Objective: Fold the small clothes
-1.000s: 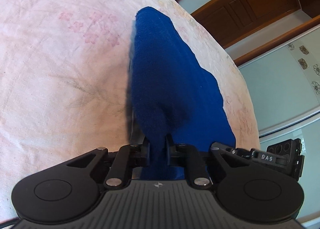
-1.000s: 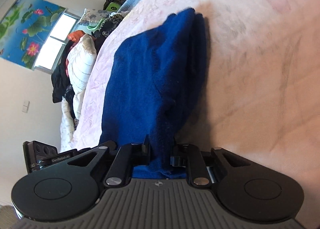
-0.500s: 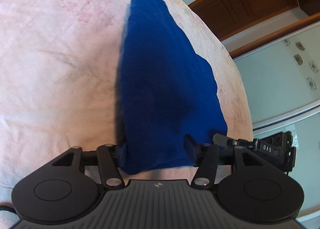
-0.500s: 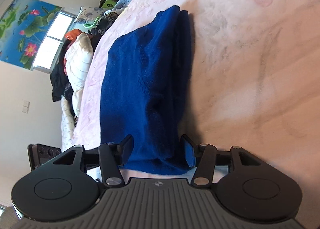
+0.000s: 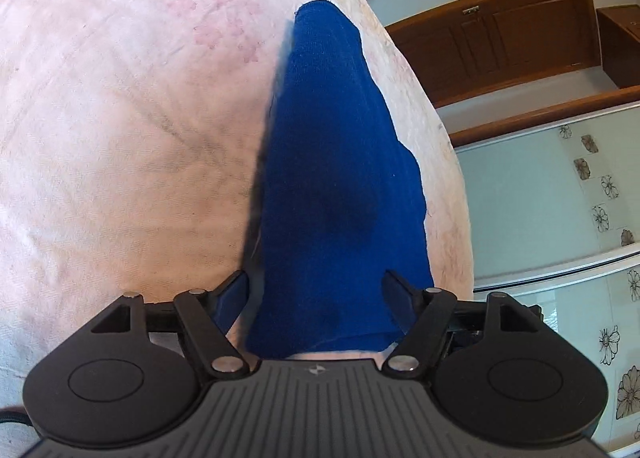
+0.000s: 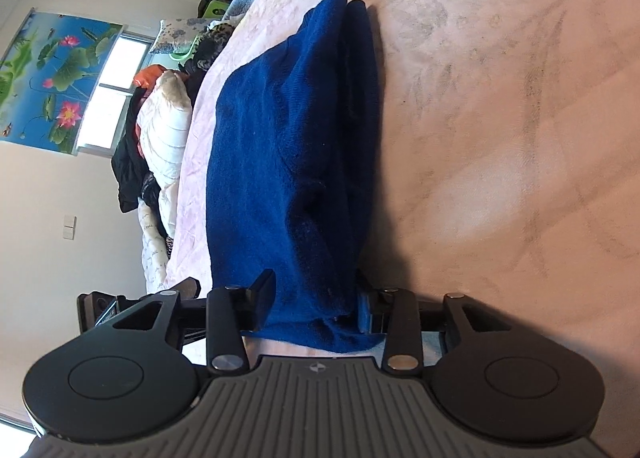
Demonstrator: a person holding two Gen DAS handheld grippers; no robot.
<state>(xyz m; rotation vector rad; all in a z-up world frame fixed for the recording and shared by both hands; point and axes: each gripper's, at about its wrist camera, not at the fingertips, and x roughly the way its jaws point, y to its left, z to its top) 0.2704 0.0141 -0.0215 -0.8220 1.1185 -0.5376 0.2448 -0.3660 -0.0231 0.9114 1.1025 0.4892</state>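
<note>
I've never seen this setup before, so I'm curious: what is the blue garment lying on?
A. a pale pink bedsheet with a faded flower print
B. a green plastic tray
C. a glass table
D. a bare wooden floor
A: the blue garment lies on a pale pink sheet with faint pink flowers, seen from both wrist views.

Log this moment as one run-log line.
left gripper: opening, off blue garment | right gripper: closing around it | pink sheet
</note>
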